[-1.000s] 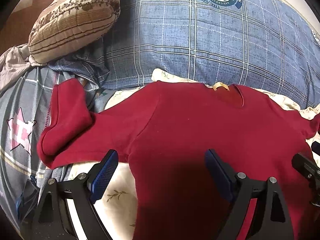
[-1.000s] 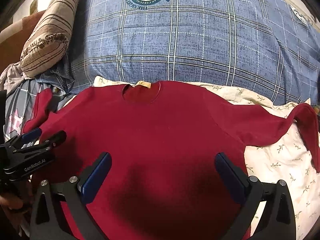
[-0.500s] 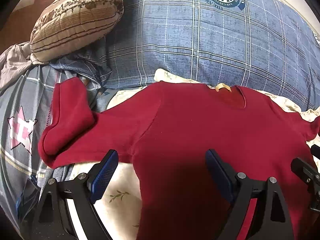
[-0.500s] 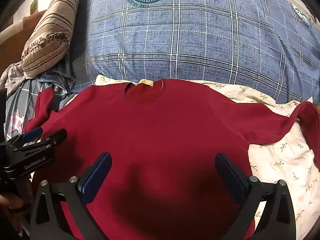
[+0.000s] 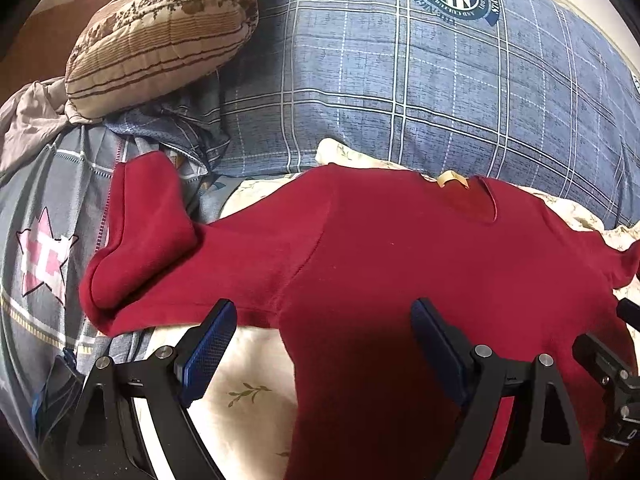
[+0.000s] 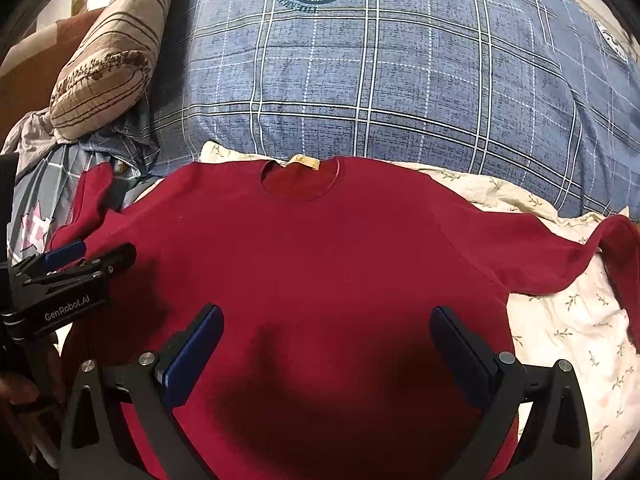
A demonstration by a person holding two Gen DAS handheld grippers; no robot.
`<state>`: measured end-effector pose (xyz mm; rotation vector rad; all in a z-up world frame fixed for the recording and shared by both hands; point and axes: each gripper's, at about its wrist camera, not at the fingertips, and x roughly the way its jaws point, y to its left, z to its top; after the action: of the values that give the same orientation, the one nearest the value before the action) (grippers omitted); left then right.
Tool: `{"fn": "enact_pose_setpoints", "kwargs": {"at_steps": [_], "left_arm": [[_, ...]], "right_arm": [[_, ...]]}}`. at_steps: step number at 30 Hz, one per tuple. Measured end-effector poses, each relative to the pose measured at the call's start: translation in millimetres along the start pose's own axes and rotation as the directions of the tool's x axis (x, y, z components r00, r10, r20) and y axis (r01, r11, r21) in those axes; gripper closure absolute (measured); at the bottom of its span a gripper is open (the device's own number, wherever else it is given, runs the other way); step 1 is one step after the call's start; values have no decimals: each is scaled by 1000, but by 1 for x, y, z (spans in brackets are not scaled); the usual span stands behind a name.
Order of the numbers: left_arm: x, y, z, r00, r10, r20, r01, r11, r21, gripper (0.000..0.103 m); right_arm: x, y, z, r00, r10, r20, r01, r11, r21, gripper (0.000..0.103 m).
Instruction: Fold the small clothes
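Below both spread claws (image 6: 326,346), red sweater (image 6: 320,256).

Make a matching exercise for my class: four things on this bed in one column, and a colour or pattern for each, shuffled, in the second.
Things:
1. sweater
2. big pillow
3. small cushion
4. neck label

Descriptions:
A. blue plaid with a round crest
B. tan
C. dark red
D. beige with brown stripes

Pairs: 1-C, 2-A, 3-D, 4-B
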<state>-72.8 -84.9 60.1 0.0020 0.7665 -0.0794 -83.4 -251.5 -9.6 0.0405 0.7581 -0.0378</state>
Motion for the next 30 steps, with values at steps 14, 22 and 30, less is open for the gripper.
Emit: {"fn": "enact_pose_setpoints", "kwargs": {"at_steps": [14, 22, 30], "left_arm": [[5, 43, 8, 997, 71, -41, -76, 987, -142, 15], [9, 59, 10, 996, 79, -42, -85, 980, -179, 15], [9, 71, 10, 995, 90, -42, -96, 976, -196, 15]], "right_arm": [[3, 22, 11, 990, 141, -8, -141, 990, -24, 6], [13, 49, 24, 984, 179, -9, -179, 983, -45, 6], [21, 73, 40, 977, 214, -11, -214, 974, -68, 6]]}}
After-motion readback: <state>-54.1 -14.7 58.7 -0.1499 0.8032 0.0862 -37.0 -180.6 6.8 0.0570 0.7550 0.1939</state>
